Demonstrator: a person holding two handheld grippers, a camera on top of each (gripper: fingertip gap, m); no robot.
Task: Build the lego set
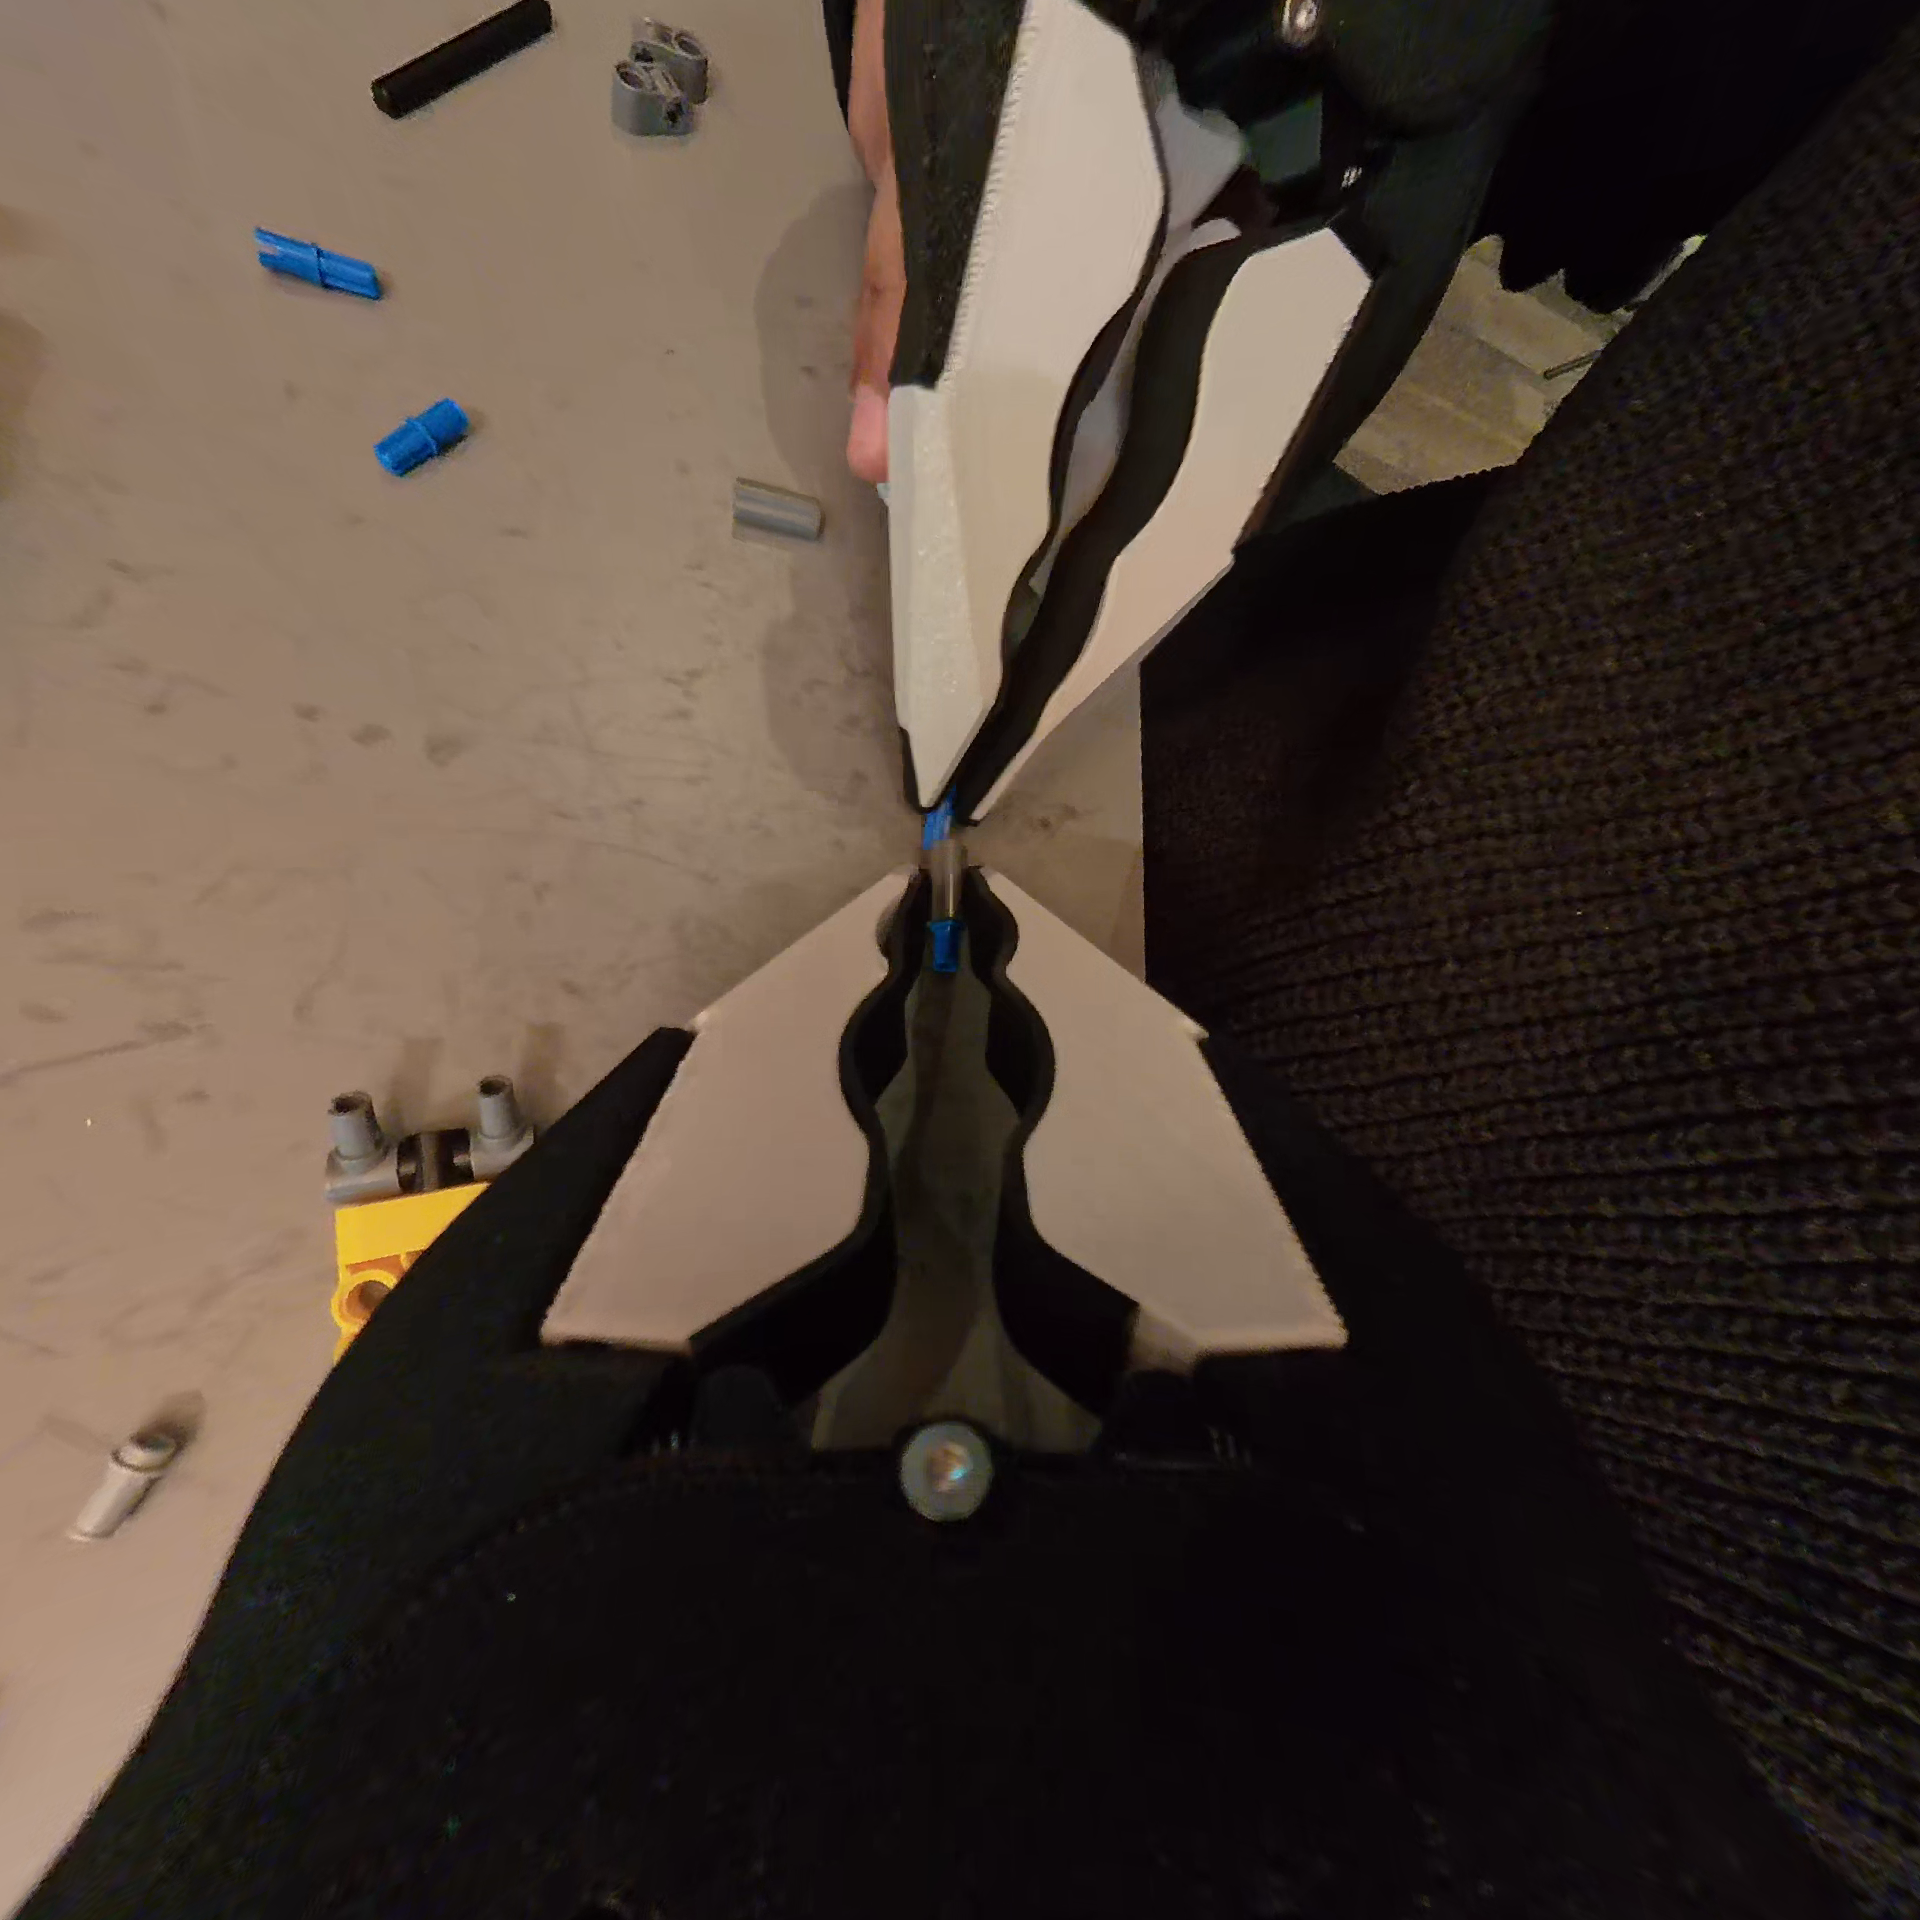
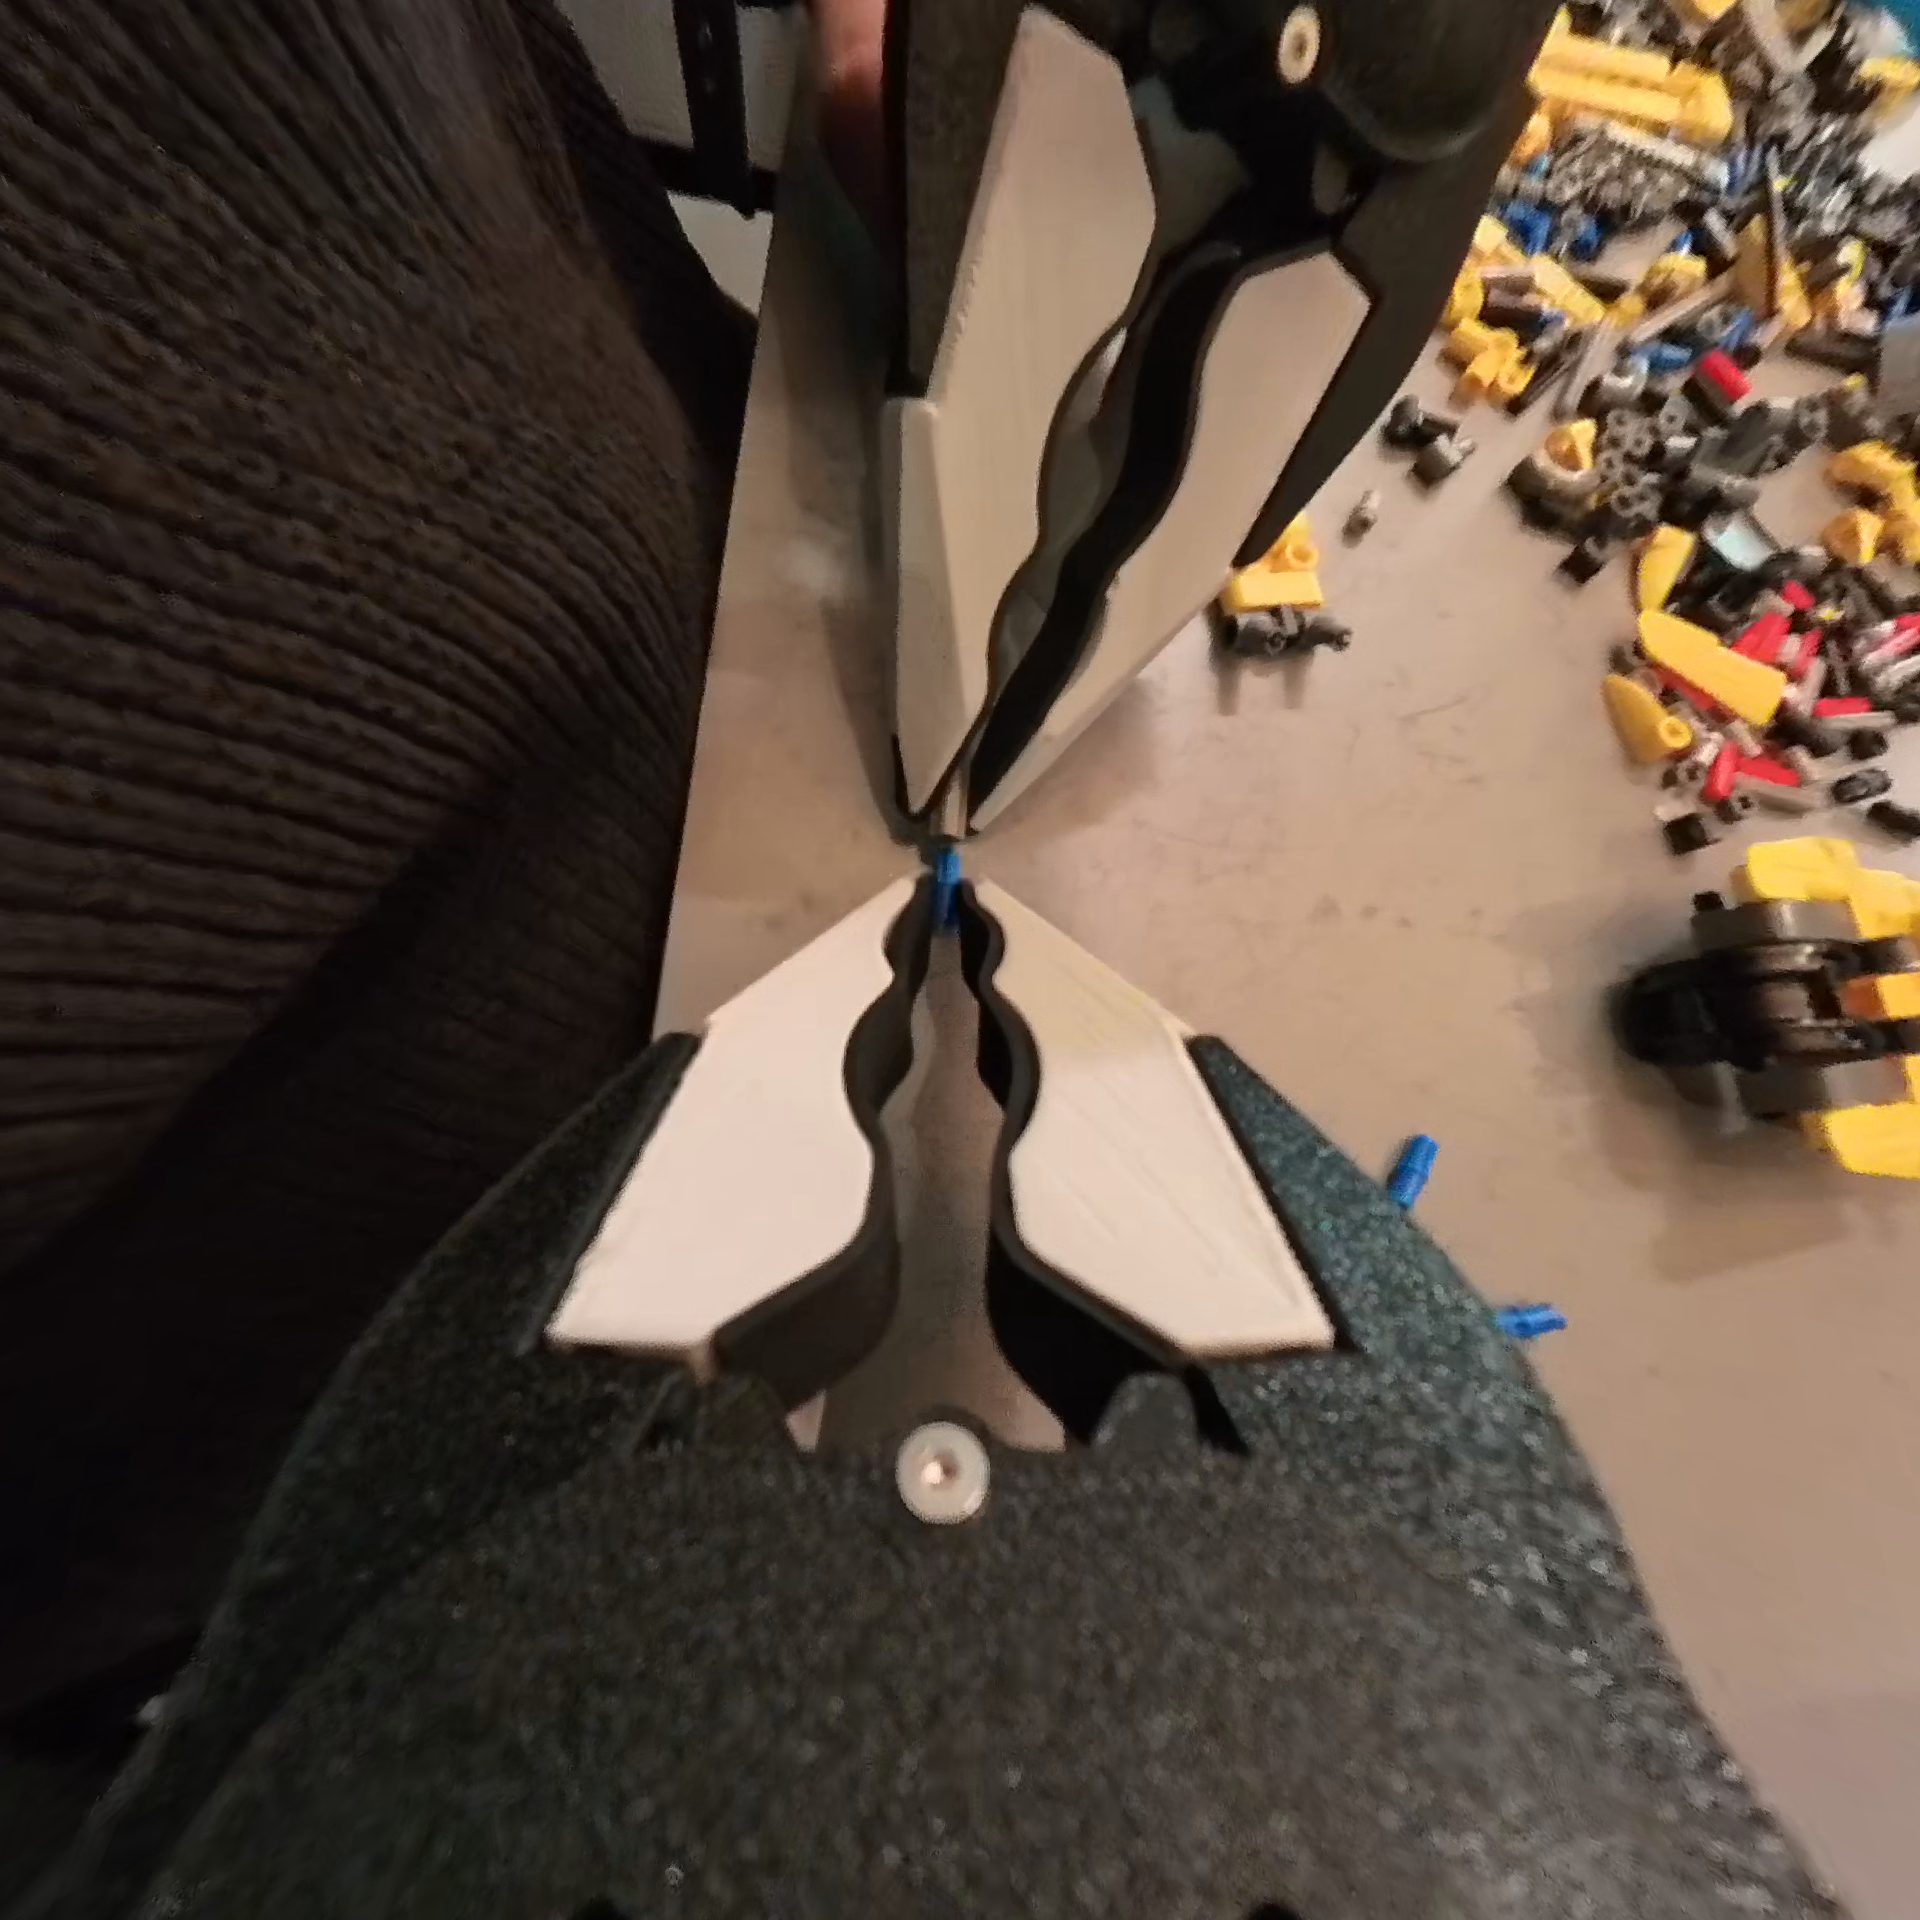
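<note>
My left gripper point(image 1: 943, 894) is shut on a small grey sleeve point(image 1: 945, 871); a blue stub point(image 1: 943, 943) shows between the fingers behind it. My right gripper point(image 1: 940, 816) comes in from above, tip to tip, shut on a blue pin point(image 1: 938, 828) whose end meets the sleeve. In the right wrist view my right gripper point(image 2: 943, 899) grips the blue pin point(image 2: 943, 878), and the left gripper point(image 2: 938, 816) faces it with the grey sleeve point(image 2: 948, 828) at its tip. Both are held just above the grey table point(image 1: 520, 779) near its edge.
Loose parts lie on the table: two blue pins point(image 1: 317, 265) point(image 1: 421, 436), a grey sleeve point(image 1: 777, 509), a black axle point(image 1: 462, 57), a yellow and grey assembly point(image 1: 416, 1174). A heap of yellow, black and red parts point(image 2: 1714, 416) and a part-built model point(image 2: 1787, 997) lie right. A dark knitted garment point(image 1: 1558, 935) borders the table edge. Left and right tips are no more than a few centimetres apart. Left tips and right tips are each some 15 cm from the part-built model point(image 2: 1787, 997).
</note>
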